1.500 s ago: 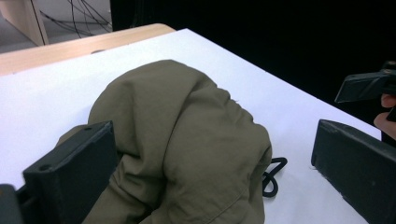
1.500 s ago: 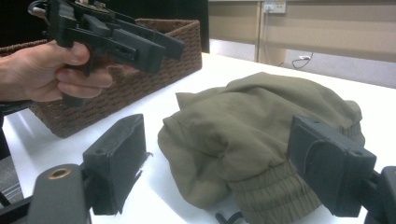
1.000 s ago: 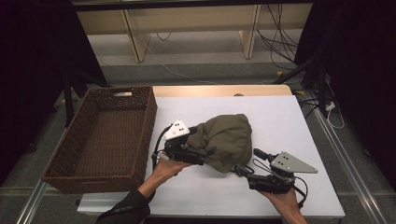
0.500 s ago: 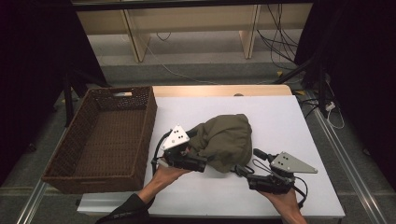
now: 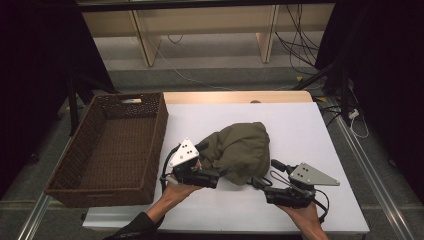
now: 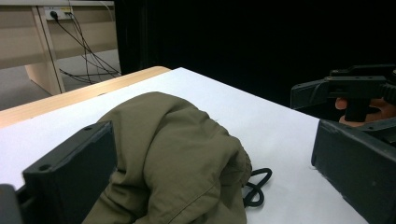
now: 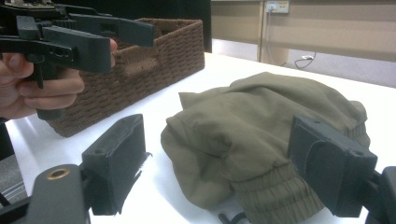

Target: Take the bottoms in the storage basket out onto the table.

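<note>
A crumpled olive-green garment (image 5: pixel 239 150) lies in the middle of the white table (image 5: pixel 310 125). My left gripper (image 5: pixel 216 176) is at its near-left edge, held by a hand, jaws pointing at the cloth. In the left gripper view the left gripper (image 6: pixel 212 179) is open wide, with the garment (image 6: pixel 168 154) and a black drawstring (image 6: pixel 256 185) between the jaws. My right gripper (image 5: pixel 264 181) sits at the garment's near-right edge. It is open too in the right gripper view, where the right gripper (image 7: pixel 224 163) frames the garment (image 7: pixel 261 126) and its ribbed hem.
A brown wicker basket (image 5: pixel 107 145) stands on the left side of the table, with nothing visible inside. A wooden strip (image 5: pixel 235 96) runs along the table's far edge. Bare white table (image 5: pixel 310 125) extends behind and to the right of the garment. Cables lie on the floor beyond.
My left gripper has drifted a little toward the table's near edge, staying against the garment. The right gripper and the garment have hardly moved.
</note>
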### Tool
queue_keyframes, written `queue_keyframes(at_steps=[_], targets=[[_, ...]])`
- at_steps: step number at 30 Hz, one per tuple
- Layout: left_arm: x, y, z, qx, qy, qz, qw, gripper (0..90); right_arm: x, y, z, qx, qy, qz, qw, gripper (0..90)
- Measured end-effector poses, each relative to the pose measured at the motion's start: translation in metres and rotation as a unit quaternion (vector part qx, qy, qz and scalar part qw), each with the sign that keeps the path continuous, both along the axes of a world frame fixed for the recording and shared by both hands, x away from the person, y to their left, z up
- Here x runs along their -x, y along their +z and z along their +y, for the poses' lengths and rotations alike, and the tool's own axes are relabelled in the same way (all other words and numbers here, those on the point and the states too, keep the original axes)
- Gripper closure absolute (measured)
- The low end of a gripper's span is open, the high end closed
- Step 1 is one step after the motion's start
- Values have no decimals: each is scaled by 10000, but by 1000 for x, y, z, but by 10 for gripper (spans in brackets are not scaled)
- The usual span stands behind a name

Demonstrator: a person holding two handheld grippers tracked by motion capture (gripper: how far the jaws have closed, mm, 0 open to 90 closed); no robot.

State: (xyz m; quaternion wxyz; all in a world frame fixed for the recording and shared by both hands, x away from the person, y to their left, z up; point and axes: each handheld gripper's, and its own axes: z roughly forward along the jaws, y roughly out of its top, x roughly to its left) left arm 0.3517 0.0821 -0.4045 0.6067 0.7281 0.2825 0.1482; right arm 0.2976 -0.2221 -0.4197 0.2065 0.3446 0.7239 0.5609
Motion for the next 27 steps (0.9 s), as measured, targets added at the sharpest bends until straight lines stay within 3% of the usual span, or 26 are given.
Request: queue_keyframes(at_steps=[7, 27], targets=[[0, -5, 5, 81, 67, 110, 9999, 0, 0, 0, 0, -6, 7, -3, 10000, 203], [7, -21, 6, -77, 72, 158, 9998, 0, 0, 0, 0, -6, -4, -11, 10000, 203]])
